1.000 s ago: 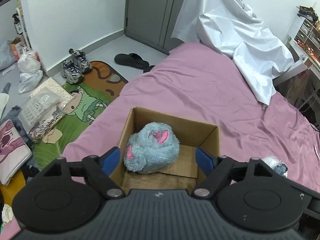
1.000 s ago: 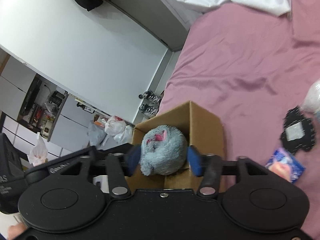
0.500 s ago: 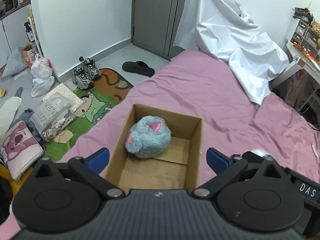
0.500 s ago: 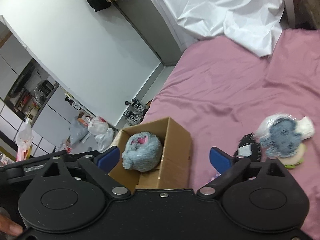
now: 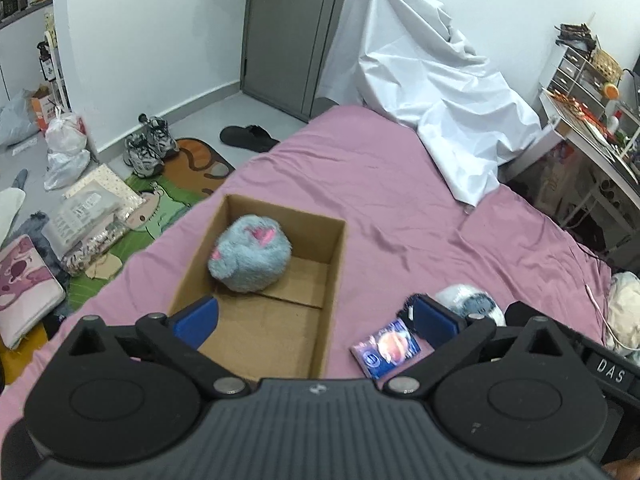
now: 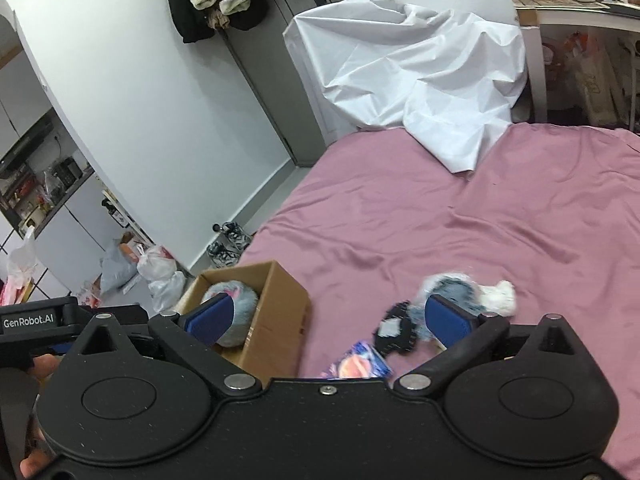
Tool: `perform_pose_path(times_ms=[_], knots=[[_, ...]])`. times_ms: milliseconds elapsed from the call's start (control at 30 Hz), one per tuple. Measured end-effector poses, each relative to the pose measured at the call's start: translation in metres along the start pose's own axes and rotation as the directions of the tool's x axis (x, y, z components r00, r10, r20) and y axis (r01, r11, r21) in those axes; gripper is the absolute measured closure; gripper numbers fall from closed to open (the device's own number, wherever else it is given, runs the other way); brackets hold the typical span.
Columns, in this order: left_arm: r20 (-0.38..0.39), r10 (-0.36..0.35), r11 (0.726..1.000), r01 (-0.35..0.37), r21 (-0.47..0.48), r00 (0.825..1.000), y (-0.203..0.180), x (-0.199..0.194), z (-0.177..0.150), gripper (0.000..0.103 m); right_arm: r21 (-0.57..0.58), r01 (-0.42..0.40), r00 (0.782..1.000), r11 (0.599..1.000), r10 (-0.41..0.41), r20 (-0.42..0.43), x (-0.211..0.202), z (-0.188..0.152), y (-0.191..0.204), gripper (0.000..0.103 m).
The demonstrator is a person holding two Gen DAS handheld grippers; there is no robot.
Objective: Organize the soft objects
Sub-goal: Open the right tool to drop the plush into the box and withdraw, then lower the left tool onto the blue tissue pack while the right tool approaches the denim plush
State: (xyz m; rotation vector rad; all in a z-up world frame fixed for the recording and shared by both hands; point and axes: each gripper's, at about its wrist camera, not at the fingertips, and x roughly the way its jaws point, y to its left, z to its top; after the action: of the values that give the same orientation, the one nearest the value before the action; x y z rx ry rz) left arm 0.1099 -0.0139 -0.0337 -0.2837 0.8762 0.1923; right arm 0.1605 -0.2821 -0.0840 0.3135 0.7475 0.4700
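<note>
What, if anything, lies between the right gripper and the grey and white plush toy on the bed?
A black fuzzy piece and a small blue packet lie on the pink sheet just short of the grey and white plush toy, nearer the open right gripper. They lie flat, so nothing visible seems to block a reach from above.

The cardboard box (image 5: 280, 280) rests on the bed (image 5: 400, 200). The plush toy (image 5: 250, 258) lies inside it, toward 11 o'clock. At the box's 3 o'clock lie a packet (image 5: 386, 348) and a second plush (image 5: 468, 304).
</note>
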Motion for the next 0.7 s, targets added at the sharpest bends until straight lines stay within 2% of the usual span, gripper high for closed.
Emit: perform_pose_path(times_ms=[200,333,467,600,700], knots=[[-0.017,0.007,1.000,-0.007,0.021,1.000,-0.014,-0.002,-0.011,0.000,0.011,-0.007,1.000,1.000,0.007,-0.004,-0.016,-0.001,-0.015,0.000],[-0.022,0.029,0.999,-0.028,0.038,0.999,-0.021,-0.001,-0.018,0.000,0.081,-0.030,0.999,0.996,0.033,-0.033,-0.020,0.000,-0.032,0.000],[-0.032,0.042,0.998,-0.041,0.056,0.999,-0.032,0.002,-0.024,0.000,0.093,-0.045,0.998,0.995,0.049,-0.045,-0.023,-0.001,-0.042,0.000],[-0.039,0.053,0.996,-0.050,0.072,0.998,-0.043,0.006,-0.029,0.000,0.094,-0.028,0.998,0.995,0.034,-0.061,-0.024,-0.003,-0.051,0.000],[-0.048,0.096,0.992,-0.092,0.083,0.994,-0.051,0.011,-0.032,0.000,0.095,-0.026,0.997,0.995,0.033,-0.070,-0.024,-0.004,-0.057,0.000]])
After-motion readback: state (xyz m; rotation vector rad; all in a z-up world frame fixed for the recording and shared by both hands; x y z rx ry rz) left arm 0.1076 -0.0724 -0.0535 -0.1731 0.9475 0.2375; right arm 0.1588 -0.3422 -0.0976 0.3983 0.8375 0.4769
